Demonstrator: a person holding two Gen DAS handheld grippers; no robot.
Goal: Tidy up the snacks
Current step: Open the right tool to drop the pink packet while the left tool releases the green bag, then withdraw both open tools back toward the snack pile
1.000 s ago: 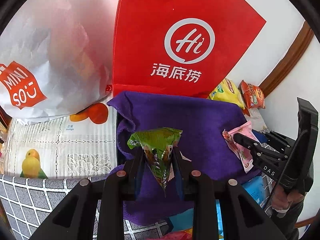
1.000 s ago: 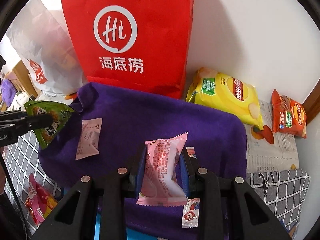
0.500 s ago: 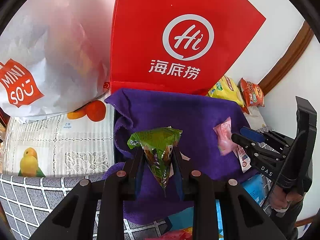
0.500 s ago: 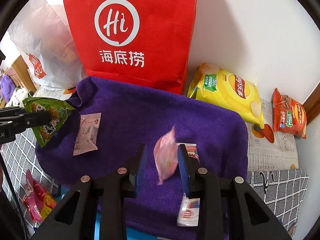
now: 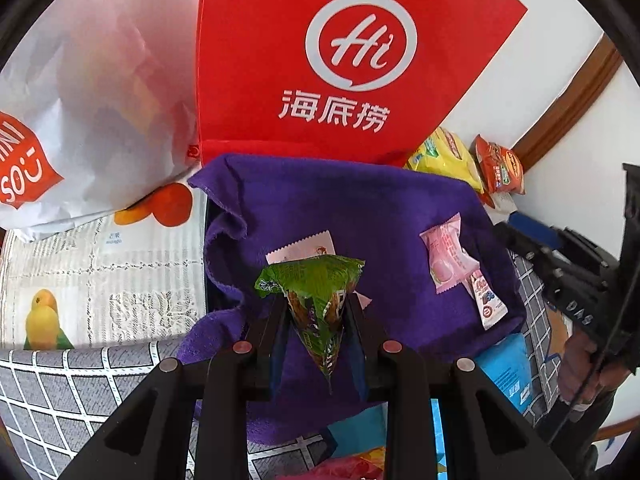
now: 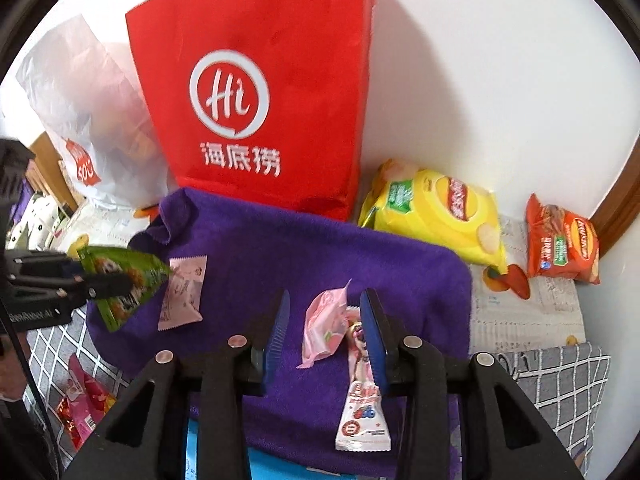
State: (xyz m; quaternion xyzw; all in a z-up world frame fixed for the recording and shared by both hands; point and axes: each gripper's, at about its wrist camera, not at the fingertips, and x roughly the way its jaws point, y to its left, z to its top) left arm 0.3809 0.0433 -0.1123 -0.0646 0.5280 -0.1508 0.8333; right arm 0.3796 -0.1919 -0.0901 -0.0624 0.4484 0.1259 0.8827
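left gripper (image 5: pixel 318 312): clamped tight on the green snack packet (image 5: pixel 316 300), pinched low so the wide top fans out above the jaws. Looks parked over the near-left corner of the purple towel (image 5: pixel 360 208), probably waiting its turn to be set down.
right gripper (image 6: pixel 324 320): jaws opening, nothing pinched. The pink wrapped snack (image 6: pixel 322 326) lies loose on the towel between the fingers, touching neither pad.
sachet with cartoon print (image 6: pixel 362 404): right under the right gripper's right finger, partly tucked beneath the pink one.
pale pink sachet (image 6: pixel 182 292): just ahead of the left gripper, flat on the towel.
towel: my guess is it's the sorting spot, since small packets get lined up on it.
yellow chip bag (image 6: pixel 436 208): off the towel, ahead-right of the right gripper, by the wall.
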